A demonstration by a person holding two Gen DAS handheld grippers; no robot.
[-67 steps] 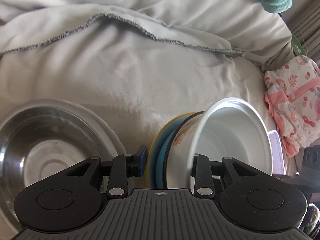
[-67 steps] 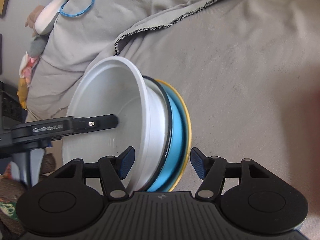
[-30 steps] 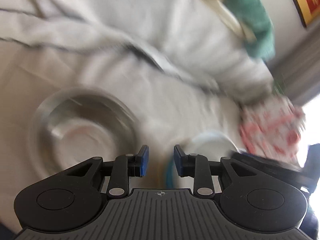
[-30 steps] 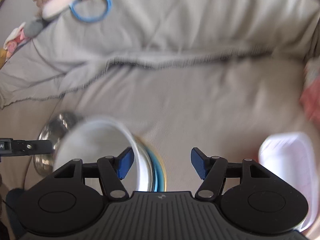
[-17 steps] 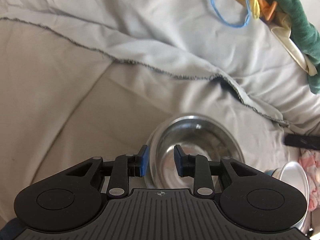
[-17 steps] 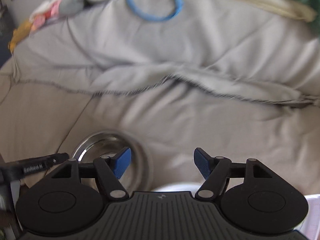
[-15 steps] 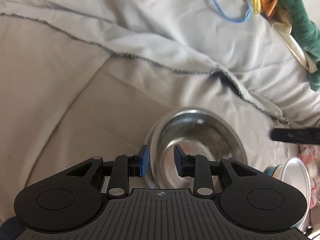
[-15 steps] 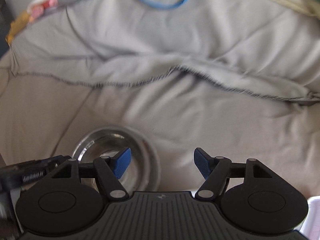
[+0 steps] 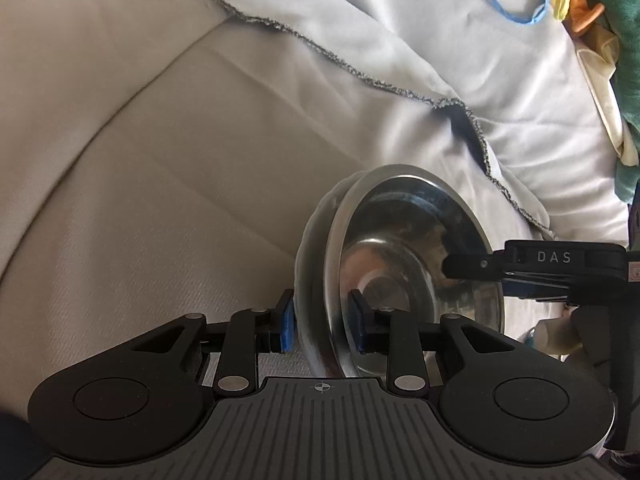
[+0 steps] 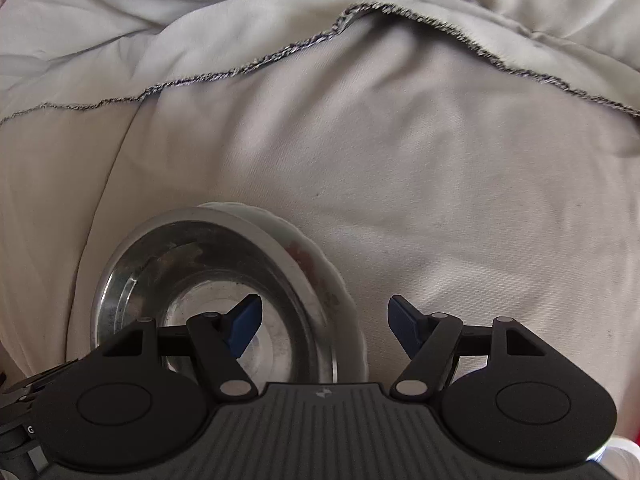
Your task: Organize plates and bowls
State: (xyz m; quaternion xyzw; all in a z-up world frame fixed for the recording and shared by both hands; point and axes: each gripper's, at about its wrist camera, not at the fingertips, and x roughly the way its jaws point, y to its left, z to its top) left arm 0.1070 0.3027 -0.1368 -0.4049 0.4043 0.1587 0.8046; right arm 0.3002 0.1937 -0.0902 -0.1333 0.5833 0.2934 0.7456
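A steel bowl sits nested in a white scalloped plate on a grey sheet. My left gripper has its blue pads on either side of the near rim of the bowl and plate, closed on them. My right gripper is open, one blue fingertip over the bowl, the other over the sheet, straddling the bowl's right rim. A right gripper finger shows in the left wrist view, reaching into the bowl from the right.
Rumpled grey bedding with a stitched hem lies behind. A blue ring and green and yellow cloth items sit at the far right. A white dish edge peeks behind the right gripper.
Both grippers left the white bowl and blue plates stack and moved over to the steel bowl. My left gripper has come onto its near rim; my right gripper now straddles the opposite rim.
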